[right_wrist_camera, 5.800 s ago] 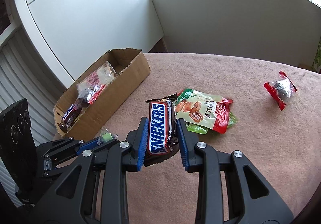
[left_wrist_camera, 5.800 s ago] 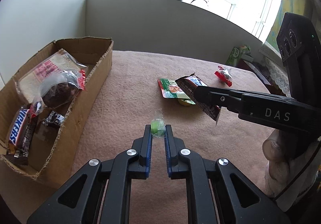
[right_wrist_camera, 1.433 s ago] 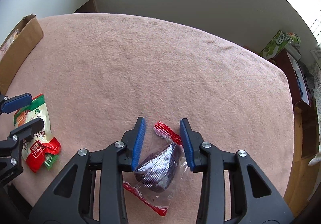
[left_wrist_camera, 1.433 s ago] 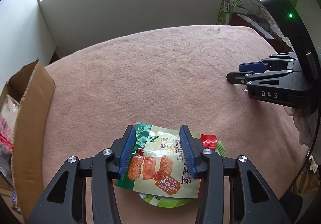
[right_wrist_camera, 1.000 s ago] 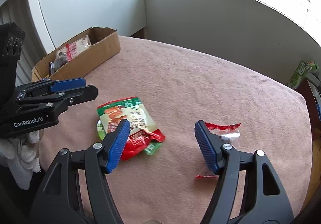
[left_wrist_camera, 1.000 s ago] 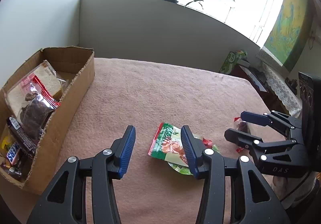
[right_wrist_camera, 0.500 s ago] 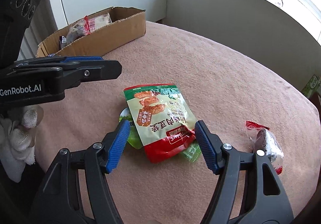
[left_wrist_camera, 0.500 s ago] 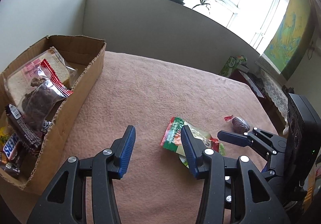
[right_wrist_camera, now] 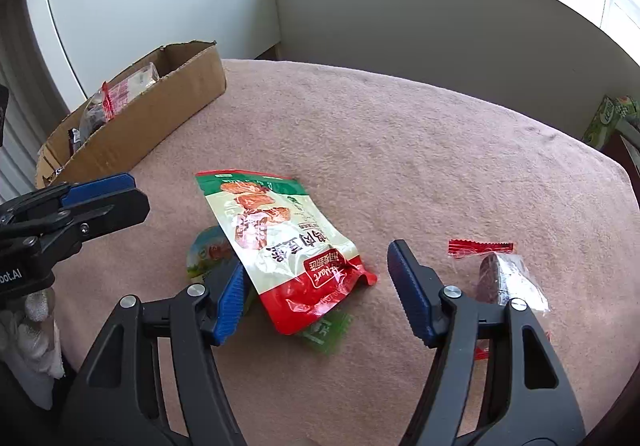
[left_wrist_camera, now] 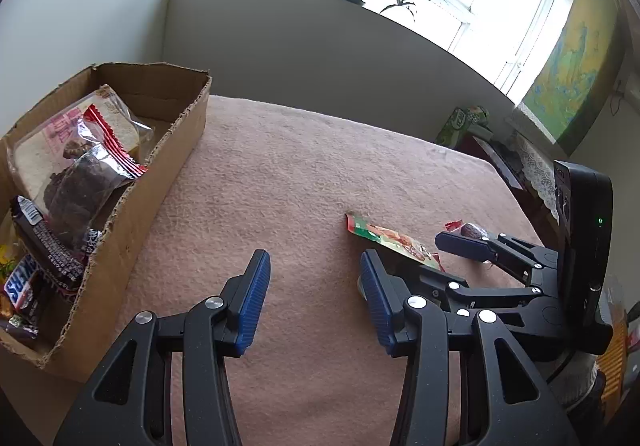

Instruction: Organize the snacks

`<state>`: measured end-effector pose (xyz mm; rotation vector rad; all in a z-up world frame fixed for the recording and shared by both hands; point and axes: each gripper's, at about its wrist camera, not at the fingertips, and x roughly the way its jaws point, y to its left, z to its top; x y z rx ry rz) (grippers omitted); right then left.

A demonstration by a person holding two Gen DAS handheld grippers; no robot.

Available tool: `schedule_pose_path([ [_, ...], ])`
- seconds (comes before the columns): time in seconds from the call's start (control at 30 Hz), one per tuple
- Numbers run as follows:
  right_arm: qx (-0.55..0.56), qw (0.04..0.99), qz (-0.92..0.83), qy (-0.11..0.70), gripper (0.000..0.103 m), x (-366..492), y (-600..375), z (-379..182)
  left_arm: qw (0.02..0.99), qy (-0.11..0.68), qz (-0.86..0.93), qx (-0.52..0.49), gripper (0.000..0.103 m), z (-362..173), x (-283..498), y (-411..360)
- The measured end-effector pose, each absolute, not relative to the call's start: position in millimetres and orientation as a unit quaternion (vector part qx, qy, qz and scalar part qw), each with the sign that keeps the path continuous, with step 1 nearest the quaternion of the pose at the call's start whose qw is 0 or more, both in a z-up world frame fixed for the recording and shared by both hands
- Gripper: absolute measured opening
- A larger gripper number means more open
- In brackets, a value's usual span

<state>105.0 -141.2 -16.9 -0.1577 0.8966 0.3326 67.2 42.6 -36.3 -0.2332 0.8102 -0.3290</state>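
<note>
The pouch (right_wrist_camera: 280, 246) lies flat on the pink cloth (right_wrist_camera: 420, 166) between my right gripper's (right_wrist_camera: 316, 286) blue pads (right_wrist_camera: 408, 290), its long axis running away from me and slightly left, green top edge far, red bottom edge near. It is a glossy cream bag with pictures of browned meat pieces, Chinese print I read upside down, and a red patch whose small script I cannot make out. My right jaws stand wide apart around its near end; the left pad sits just beside its edge, the right pad clear of it, so nothing is gripped. Under the pouch peeks a small round green-rimmed cup (right_wrist_camera: 208, 250) and a green wrapper (right_wrist_camera: 326, 330). To the right, beside my right finger, lies a clear packet (right_wrist_camera: 500, 270) with a red crimped end and a dark cake inside. My left gripper (left_wrist_camera: 312, 286) is open and empty over bare cloth. The cardboard box (left_wrist_camera: 160, 174) at left holds bread, a dark cake and a Snickers bar (left_wrist_camera: 18, 282). The left gripper's body reads "bot.AI".
</note>
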Motion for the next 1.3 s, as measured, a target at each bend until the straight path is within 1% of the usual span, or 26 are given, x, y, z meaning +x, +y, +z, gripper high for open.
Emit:
schedule_pose_path([
  [0.1, -0.045, 0.890, 0.152, 0.427, 0.069, 111.7, -154.9, -12.6, 0.899, 0.392, -0.160, -0.111, 0.046, -36.9, 67.5, 41.2],
  [0.33, -0.022, 0.898, 0.125, 0.422, 0.068, 126.4, -170.3, -9.4, 0.898, 0.394, -0.169, -0.101, 0.046, -37.6, 67.9, 33.0],
  [0.57, -0.009, 0.907, 0.124, 0.402, 0.068, 113.0, -185.9, 1.6, 0.893, 0.401, -0.189, -0.081, 0.046, -42.0, 66.5, 17.8],
  [0.63, 0.003, 0.913, 0.115, 0.392, 0.068, 104.2, -197.3, 7.5, 0.891, 0.403, -0.195, -0.075, 0.048, -43.1, 66.2, 12.6],
  [0.7, 0.015, 0.918, 0.096, 0.384, 0.068, 94.4, -211.8, 12.0, 0.890, 0.405, -0.196, -0.065, 0.054, -44.8, 65.0, 6.9],
  [0.77, 0.021, 0.921, 0.077, 0.381, 0.068, 86.4, -224.4, 13.2, 0.889, 0.409, -0.198, -0.060, 0.054, -46.8, 64.2, 2.2],
  [0.97, 0.038, 0.905, 0.061, 0.418, 0.068, 82.5, -247.0, -8.1, 0.882, 0.418, -0.209, -0.055, 0.054, -51.8, 65.6, -11.5],
  [1.3, -0.004, 0.897, 0.055, 0.439, 0.068, 94.5, -232.4, -24.6, 0.879, 0.432, -0.194, -0.051, 0.053, -60.5, 76.1, -24.0],
])
